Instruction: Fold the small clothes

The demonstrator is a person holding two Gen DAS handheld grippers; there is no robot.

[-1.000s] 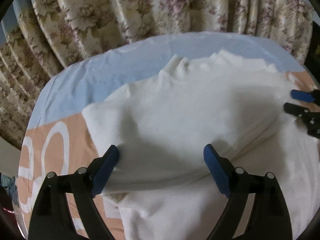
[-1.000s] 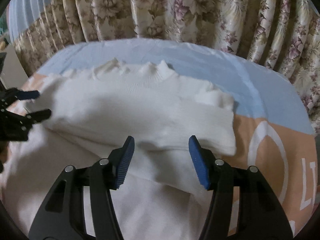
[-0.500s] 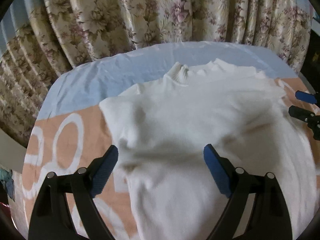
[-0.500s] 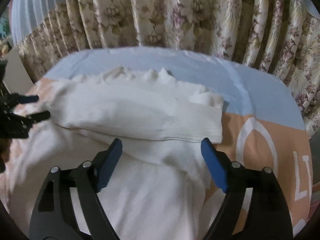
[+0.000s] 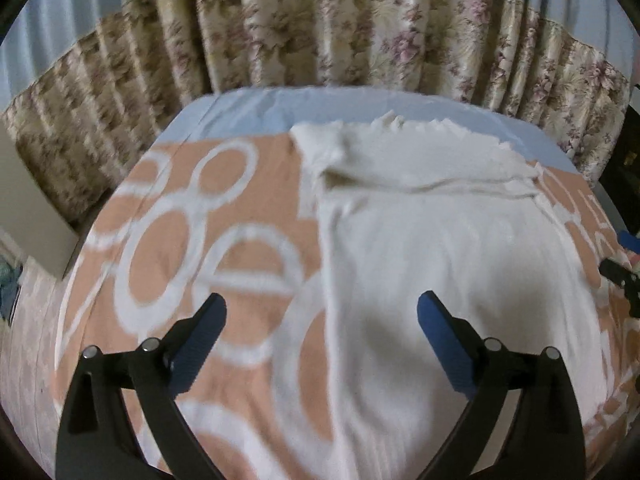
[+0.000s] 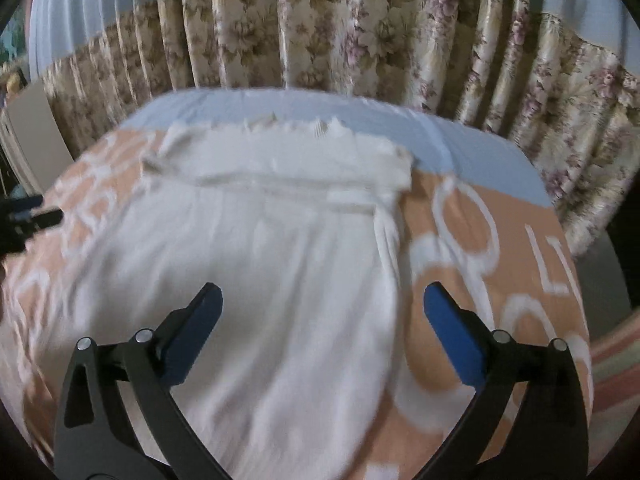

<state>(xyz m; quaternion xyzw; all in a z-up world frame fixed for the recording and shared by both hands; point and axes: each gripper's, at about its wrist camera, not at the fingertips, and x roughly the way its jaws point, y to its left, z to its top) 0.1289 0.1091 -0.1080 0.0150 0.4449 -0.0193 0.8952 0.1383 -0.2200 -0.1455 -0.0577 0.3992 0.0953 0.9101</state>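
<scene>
White knit, our sweater [image 5: 440, 248] lies flat on the peach bedspread [image 5: 240, 208], its far end folded over, while our left tongs [image 5: 320, 320] and right tongs [image 6: 322, 312] hover spread wide, holding nothing.

Floral curtains [image 5: 360, 32], orange-patterned bedspread [image 5: 192, 248], dim light

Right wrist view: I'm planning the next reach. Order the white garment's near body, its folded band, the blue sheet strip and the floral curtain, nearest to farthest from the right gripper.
1. Garment body, just ahead of the right gripper.
2. Folded band, across the far end.
3. Blue sheet strip, behind it.
4. Floral curtain, backdrop.
</scene>
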